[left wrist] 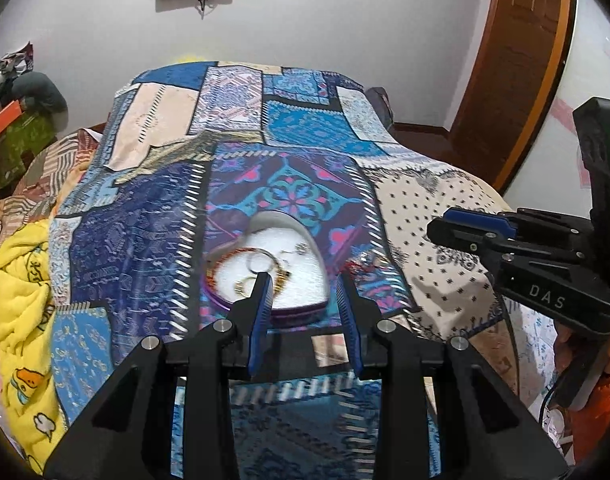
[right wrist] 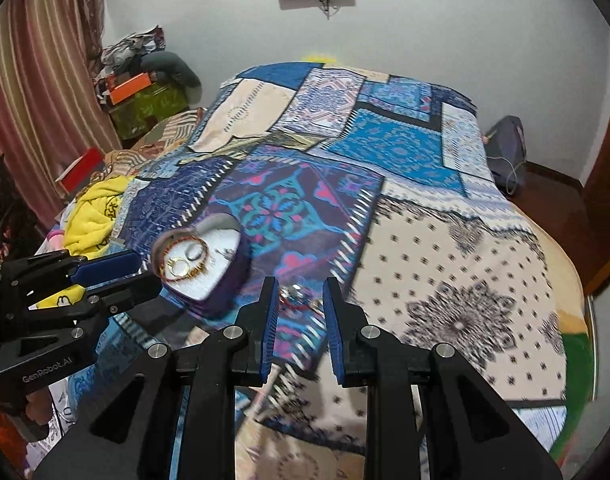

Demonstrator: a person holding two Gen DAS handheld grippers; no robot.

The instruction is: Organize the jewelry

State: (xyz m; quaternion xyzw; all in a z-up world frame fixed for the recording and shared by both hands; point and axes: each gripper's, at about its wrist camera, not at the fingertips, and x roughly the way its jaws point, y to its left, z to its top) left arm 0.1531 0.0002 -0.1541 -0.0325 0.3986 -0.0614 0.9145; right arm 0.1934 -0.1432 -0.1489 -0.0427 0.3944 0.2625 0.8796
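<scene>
A purple heart-shaped box point(left wrist: 301, 304) with white lining lies on the patchwork bedspread point(left wrist: 145, 248). It holds a red-and-gold bangle point(left wrist: 221, 264), rings and small earrings. My left gripper point(left wrist: 303, 282) hangs open just above the box's near side, nothing between its blue pads. Loose jewelry point(left wrist: 361, 264) with a red thread lies on the cloth right of the box. In the right wrist view my right gripper point(right wrist: 300, 286) is open above that loose jewelry point(right wrist: 301, 296), not touching it. The box point(right wrist: 209, 276) and the left gripper point(right wrist: 145, 272) sit to its left.
A yellow blanket point(left wrist: 21, 280) is bunched at the bed's left edge. Boxes and clothes point(right wrist: 145, 88) are stacked by a striped curtain point(right wrist: 37, 80). A dark bag point(right wrist: 505, 140) rests on the floor at the far right, near a wooden door point(left wrist: 517, 60).
</scene>
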